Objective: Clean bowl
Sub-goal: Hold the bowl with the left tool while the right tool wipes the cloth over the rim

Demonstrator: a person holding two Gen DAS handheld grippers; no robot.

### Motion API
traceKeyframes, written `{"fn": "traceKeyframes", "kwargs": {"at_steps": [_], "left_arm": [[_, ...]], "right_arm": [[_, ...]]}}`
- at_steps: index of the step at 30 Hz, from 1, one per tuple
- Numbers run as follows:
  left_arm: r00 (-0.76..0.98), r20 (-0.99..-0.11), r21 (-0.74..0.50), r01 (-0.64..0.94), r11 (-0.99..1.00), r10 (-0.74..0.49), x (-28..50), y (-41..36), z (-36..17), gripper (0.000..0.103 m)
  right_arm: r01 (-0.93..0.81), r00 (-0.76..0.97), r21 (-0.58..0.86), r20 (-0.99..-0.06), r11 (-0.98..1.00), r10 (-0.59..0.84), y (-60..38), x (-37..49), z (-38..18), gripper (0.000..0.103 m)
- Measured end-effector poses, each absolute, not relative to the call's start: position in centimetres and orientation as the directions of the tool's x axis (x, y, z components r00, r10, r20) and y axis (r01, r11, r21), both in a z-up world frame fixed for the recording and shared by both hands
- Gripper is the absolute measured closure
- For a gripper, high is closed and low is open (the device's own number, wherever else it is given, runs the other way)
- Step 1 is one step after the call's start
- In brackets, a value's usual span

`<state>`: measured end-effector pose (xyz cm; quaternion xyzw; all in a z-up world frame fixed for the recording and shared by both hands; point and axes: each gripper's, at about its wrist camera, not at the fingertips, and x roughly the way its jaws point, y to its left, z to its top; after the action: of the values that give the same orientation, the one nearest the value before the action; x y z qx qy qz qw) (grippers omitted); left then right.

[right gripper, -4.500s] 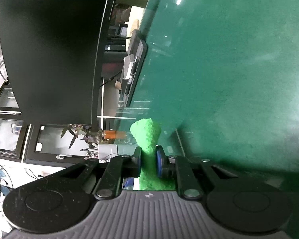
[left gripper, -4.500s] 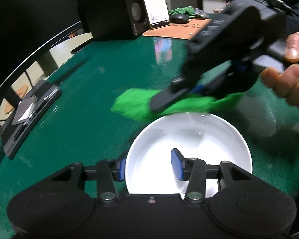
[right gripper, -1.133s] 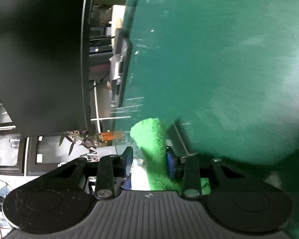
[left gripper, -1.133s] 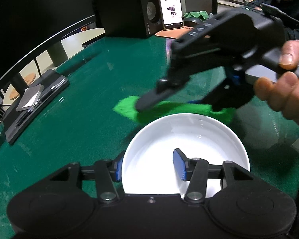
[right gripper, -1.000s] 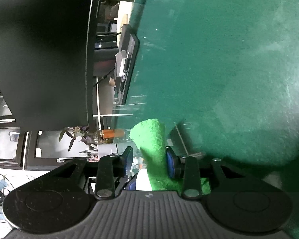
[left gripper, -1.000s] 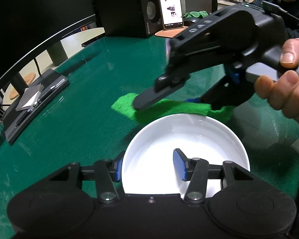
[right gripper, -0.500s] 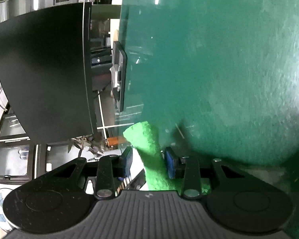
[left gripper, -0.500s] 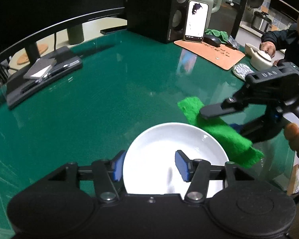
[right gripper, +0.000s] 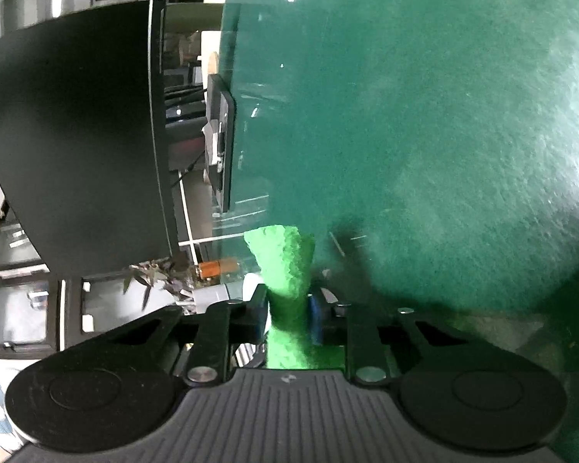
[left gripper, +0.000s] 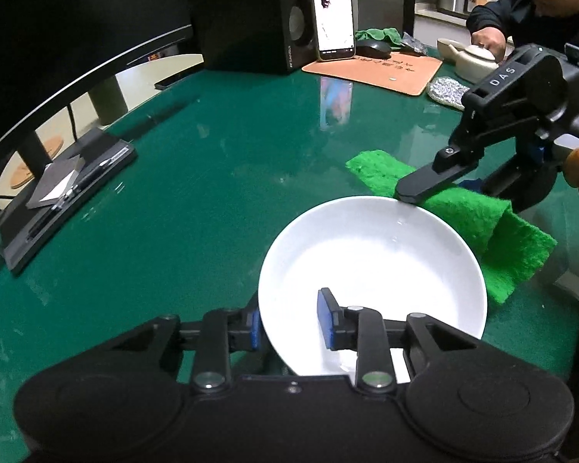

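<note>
Green worktop [left gripper: 197, 177] carrying a white bowl [left gripper: 370, 270] near its front edge. Left tongs [left gripper: 289, 322], jaws closing, pinch the bowl's near rim, one pad inside and one outside. Right tongs [right gripper: 287, 314], jaws closing, pinch a green cloth [left gripper: 459, 212] lying just beside the bowl.

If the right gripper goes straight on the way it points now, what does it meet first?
Probably the green table. The right gripper, jaws closing on the green cloth, points low across bare tabletop; the bowl lies beside this line. Depth is unclear.
</note>
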<state>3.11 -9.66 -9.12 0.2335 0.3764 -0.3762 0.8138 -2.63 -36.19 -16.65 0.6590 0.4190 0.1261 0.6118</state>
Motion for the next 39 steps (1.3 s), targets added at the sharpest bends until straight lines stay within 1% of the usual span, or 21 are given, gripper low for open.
{"fn": "traceKeyframes", "kwargs": {"at_steps": [1,2,3,4,5,6,7,8,9,10,11,13,17,23,27,32,39], "left_arm": [[0.433,-0.788,0.097,0.79,0.605,-0.438,3.1,-9.7,-9.2,0.074],[0.433,-0.787,0.098,0.791,0.604,-0.44,3.2,-9.8,-9.2,0.074],[0.434,-0.786,0.098,0.791,0.603,-0.441,3.2,-9.8,-9.2,0.074],[0.434,-0.785,0.097,0.791,0.605,-0.442,3.2,-9.8,-9.3,0.074],[0.435,-0.784,0.096,0.79,0.606,-0.443,3.2,-9.8,-9.3,0.074],[0.435,-0.783,0.095,0.789,0.607,-0.444,3.2,-9.8,-9.3,0.074],[0.436,-0.782,0.093,0.789,0.608,-0.445,3.2,-9.8,-9.3,0.074],[0.436,-0.781,0.092,0.788,0.609,-0.446,3.2,-9.7,-9.3,0.074],[0.437,-0.781,0.091,0.787,0.61,-0.447,3.2,-9.7,-9.3,0.074],[0.437,-0.78,0.09,0.787,0.611,-0.448,3.2,-9.7,-9.4,0.074],[0.438,-0.779,0.089,0.786,0.612,-0.449,3.2,-9.7,-9.4,0.074],[0.439,-0.777,0.087,0.785,0.614,-0.451,3.3,-9.6,-9.4,0.074],[0.441,-0.774,0.082,0.782,0.618,-0.455,3.3,-9.6,-9.5,0.074],[0.435,-0.78,0.071,0.775,0.628,-0.45,3.5,-9.7,-9.4,0.073],[0.436,-0.785,0.069,0.767,0.638,-0.44,3.5,-9.9,-9.4,0.073],[0.427,-0.789,0.058,0.768,0.638,-0.442,3.7,-10.0,-9.3,0.07],[0.419,-0.787,0.056,0.78,0.623,-0.454,3.9,-10.2,-9.4,0.068]], "right_arm": [[0.412,0.622,0.908,-0.345,0.08,0.703,-36.3,-2.7,-16.9,0.085],[0.426,0.627,0.903,-0.344,0.062,0.699,-36.4,-2.7,-17.1,0.08],[0.439,0.633,0.897,-0.351,0.054,0.69,-36.5,-2.7,-17.2,0.067],[0.452,0.638,0.891,-0.359,0.046,0.681,-36.6,-2.6,-17.4,0.058],[0.463,0.643,0.885,-0.367,0.04,0.672,-36.7,-2.6,-17.5,0.055],[0.459,0.65,0.887,-0.376,0.053,0.661,-36.8,-2.5,-17.2,0.055],[0.454,0.651,0.888,-0.392,0.081,0.65,-36.9,-2.5,-16.8,0.056],[0.448,0.65,0.887,-0.407,0.108,0.642,-36.9,-2.4,-16.5,0.062],[0.443,0.633,0.887,-0.412,0.13,0.656,-36.8,-2.1,-16.3,0.082],[0.437,0.615,0.887,-0.418,0.152,0.669,-36.7,-1.9,-16.1,0.092],[0.434,0.605,0.883,-0.433,0.179,0.669,-36.5,-1.9,-15.8,0.094],[0.427,0.604,0.883,-0.44,0.197,0.665,-36.3,-1.9,-15.5,0.094],[0.441,0.617,0.884,-0.422,0.152,0.664,-35.9,-1.4,-16.0,0.094],[0.445,0.608,0.888,-0.393,0.113,0.69,-34.2,2.2,-16.6,0.094],[0.417,0.586,0.898,-0.385,0.142,0.713,-32.7,4.0,-16.0,0.094],[0.419,0.588,0.898,-0.382,0.136,0.713,-33.4,3.2,-15.9,0.093],[0.45,0.587,0.881,-0.414,0.145,0.696,-35.5,-0.1,-15.6,0.092]]}}
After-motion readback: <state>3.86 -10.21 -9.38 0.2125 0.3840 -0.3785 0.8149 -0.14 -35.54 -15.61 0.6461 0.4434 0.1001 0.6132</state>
